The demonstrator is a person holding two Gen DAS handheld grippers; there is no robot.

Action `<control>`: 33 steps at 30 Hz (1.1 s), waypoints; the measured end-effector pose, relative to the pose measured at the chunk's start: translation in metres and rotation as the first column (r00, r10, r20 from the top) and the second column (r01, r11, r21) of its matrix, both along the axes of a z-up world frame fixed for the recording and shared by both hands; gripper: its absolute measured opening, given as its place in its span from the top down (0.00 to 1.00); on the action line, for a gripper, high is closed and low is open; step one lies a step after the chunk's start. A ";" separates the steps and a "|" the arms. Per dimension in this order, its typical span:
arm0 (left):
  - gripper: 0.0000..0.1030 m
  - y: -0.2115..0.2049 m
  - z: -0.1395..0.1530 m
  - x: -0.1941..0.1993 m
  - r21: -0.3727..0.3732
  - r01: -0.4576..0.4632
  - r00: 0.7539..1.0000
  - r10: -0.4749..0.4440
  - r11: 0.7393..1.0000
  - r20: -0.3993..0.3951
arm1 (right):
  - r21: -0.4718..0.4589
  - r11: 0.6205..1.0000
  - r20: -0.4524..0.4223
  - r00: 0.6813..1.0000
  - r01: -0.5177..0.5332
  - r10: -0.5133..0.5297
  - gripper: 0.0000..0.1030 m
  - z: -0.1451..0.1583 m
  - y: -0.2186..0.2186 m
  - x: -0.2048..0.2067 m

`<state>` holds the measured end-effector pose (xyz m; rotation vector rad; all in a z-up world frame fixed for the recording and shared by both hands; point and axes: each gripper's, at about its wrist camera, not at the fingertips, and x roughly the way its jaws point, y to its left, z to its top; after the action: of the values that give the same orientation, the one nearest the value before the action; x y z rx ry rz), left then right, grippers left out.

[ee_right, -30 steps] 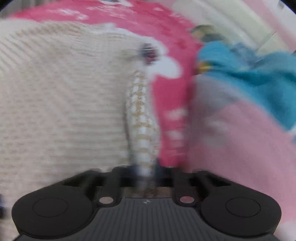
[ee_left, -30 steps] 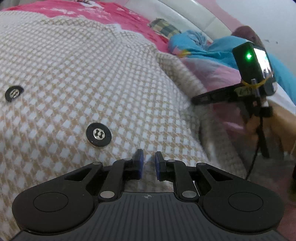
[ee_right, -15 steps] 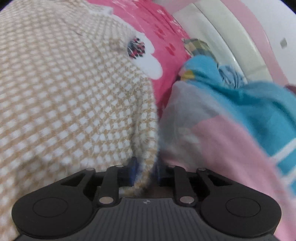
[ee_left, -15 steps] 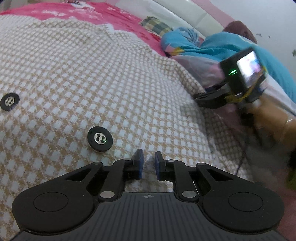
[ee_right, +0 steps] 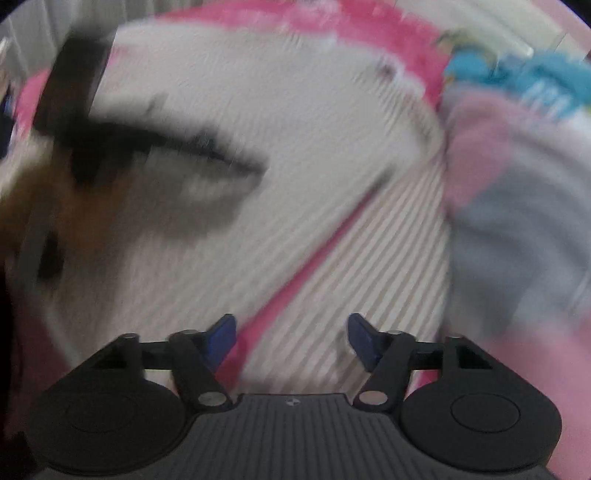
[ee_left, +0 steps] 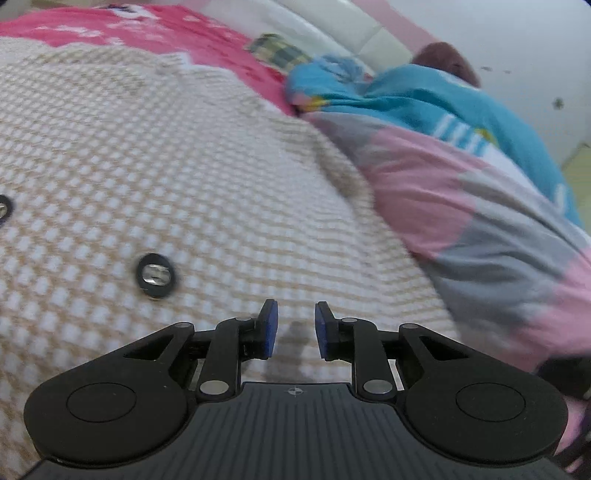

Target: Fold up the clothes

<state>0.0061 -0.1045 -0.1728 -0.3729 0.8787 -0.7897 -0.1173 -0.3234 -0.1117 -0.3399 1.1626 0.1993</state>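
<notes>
**Both grippers parted above a checked knit garment on a bed**

Left wrist view. The garment (ee_left: 177,177), a nubbly knit in a small beige-and-white check, spreads from 8 o'clock to 1 o'clock and fills most of the field. A round dark button (ee_left: 155,275) with a metallic centre sits on it at 10 o'clock of the left gripper (ee_left: 295,328). The blue-padded fingers (ee_left: 269,328) stand a narrow gap apart and hold nothing; cloth lies directly beneath and ahead of them, with a small shadow in the gap. At 2 to 3 o'clock lies a smooth quilt (ee_left: 480,221) in pink, grey and turquoise patches. A pink sheet (ee_left: 147,33) shows at 12 o'clock.

Right wrist view, heavily motion-blurred. The right gripper (ee_right: 291,338) is spread wide, with nothing between its blue fingers (ee_right: 221,338). The garment (ee_right: 277,110) appears as a pale ribbed smear ahead. A pink streak runs diagonally from 11 o'clock of the fingers toward 1 o'clock, possibly sheet exposed beside a cloth edge. A dark blurred shape at 10 o'clock cannot be identified.
</notes>
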 end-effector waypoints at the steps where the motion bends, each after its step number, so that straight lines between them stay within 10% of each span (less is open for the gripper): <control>1: 0.79 -0.003 0.002 -0.004 -0.002 0.021 1.000 -0.021 1.000 0.008 | -0.011 1.000 0.000 1.000 0.011 -0.011 0.38 -0.005 0.000 -0.003; 6: 0.79 -0.018 -0.004 -0.015 0.021 0.084 0.996 -0.084 0.996 0.003 | -0.067 0.996 0.003 0.998 0.065 -0.065 0.46 -0.033 0.001 -0.019; 8: 0.79 -0.024 -0.009 -0.016 0.045 0.095 0.995 -0.095 0.994 0.003 | -0.080 0.992 0.011 0.995 0.097 -0.096 0.70 -0.035 0.000 -0.023; 17: 0.79 -0.037 -0.017 -0.020 0.104 0.124 0.991 -0.128 0.987 0.026 | 0.269 0.874 0.172 0.872 0.405 -0.457 0.81 0.097 -0.061 -0.027; 22: 0.79 -0.046 -0.016 -0.030 0.166 0.131 0.985 -0.147 0.977 0.089 | 0.441 0.815 0.278 0.806 0.376 -0.523 0.81 0.166 -0.089 -0.008; 33: 0.79 -0.047 -0.018 -0.030 0.169 0.137 0.984 -0.154 0.976 0.094 | 0.382 0.913 0.477 0.816 0.141 -0.326 0.81 0.279 -0.085 0.081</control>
<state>-0.0238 -0.1514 -0.1911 -0.1227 0.8700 -0.8590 -0.0364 -0.4084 0.1671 0.0585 0.5891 0.0672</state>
